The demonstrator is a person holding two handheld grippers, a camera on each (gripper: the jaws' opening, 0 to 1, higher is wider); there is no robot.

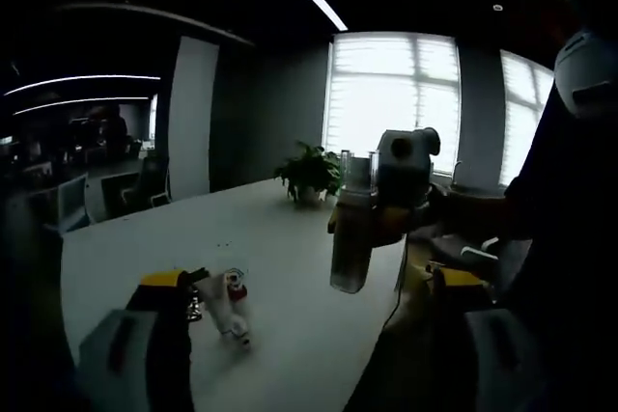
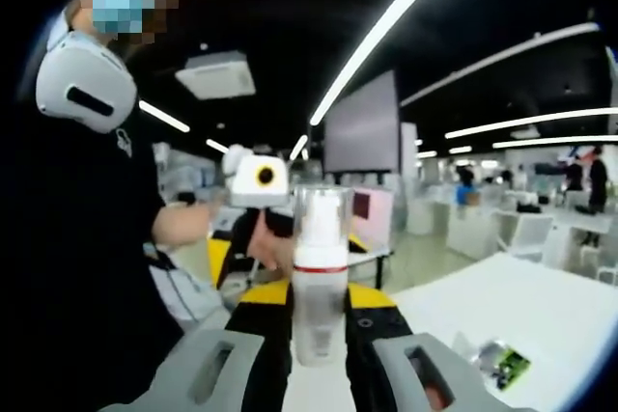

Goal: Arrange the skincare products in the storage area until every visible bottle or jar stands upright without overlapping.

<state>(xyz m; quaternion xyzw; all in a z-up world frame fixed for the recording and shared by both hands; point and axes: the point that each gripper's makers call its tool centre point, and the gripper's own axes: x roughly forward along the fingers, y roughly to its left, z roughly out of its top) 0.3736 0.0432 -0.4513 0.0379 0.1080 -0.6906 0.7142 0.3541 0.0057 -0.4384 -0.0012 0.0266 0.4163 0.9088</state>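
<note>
Skincare bottle (image 2: 320, 272), a pale pump type with a clear cap and a red band, stands upright between the jaws of the right hand-held gripper (image 2: 320, 330), which are closed against its sides. In the left gripper view the same bottle (image 1: 351, 238) hangs in the air above the white surface (image 1: 290, 238), gripped by the right hand-held gripper (image 1: 386, 214) that comes in from the right, with a person's dark sleeve behind it.

Lower in that view, the left hand-held gripper (image 1: 309, 311) has its jaws spread wide apart, with nothing between them. Just beside its left jaw, a few small skincare items (image 1: 224, 301) lie on the surface; one white tube looks tipped on its side, and a small piece with red on it sits touching it. They are too small to tell apart further.

A potted plant (image 1: 309, 174) stands at the far end of the surface, in front of bright windows. In the right gripper view, a small green packet (image 2: 502, 364) lies on the surface to the right of the jaws.
</note>
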